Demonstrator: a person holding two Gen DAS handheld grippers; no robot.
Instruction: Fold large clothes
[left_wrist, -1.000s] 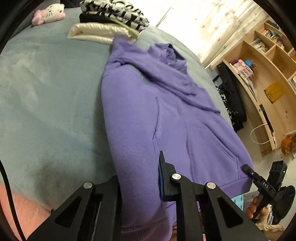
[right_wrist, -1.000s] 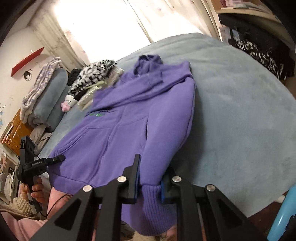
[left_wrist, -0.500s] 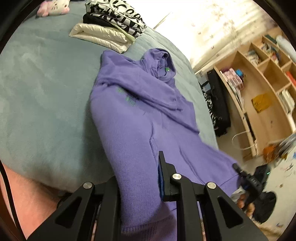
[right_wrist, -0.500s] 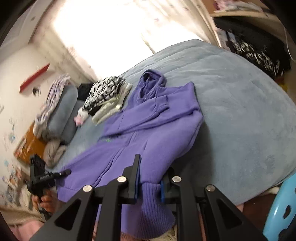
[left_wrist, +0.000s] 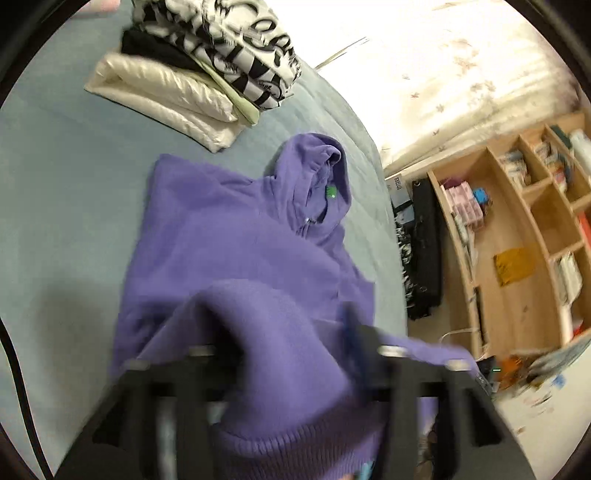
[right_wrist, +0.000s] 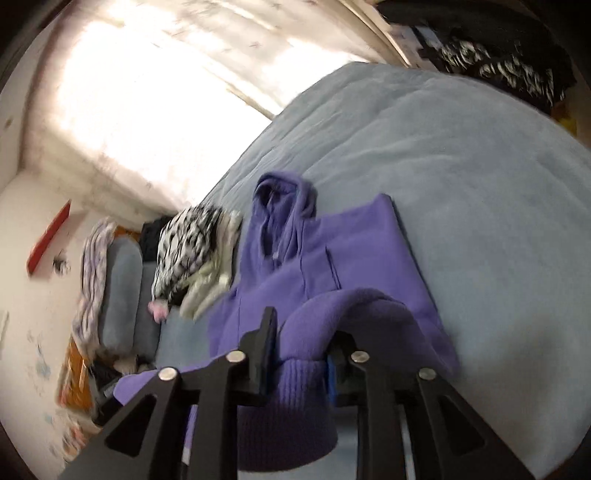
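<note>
The purple hoodie (left_wrist: 236, 243) lies front-up on the bed (right_wrist: 480, 184), hood toward the far side, with its near hem lifted into a hump between the two tools. It looks like thick fleece: soft, limp and fairly heavy for its size, so it should drape and sag from wherever it is held and is unlikely to slip. The ribbed hem band (right_wrist: 295, 391) is the sensible hold, being denser and less stretchy than the body (one corner per tool keeps the fold edge straight). The right tongs (right_wrist: 299, 354) are clamped on that band; the left tongs (left_wrist: 284, 354) have cloth bunched between their blurred fingers and appear clamped on it too. The bed cover is plush blue-grey, likely to grip fleece when dragged. A stack of folded clothes (left_wrist: 207, 62) sits beyond the hoodie, wooden shelves (left_wrist: 517, 229) stand to the right, and a bright curtained window (right_wrist: 147, 92) lies beyond.
</note>
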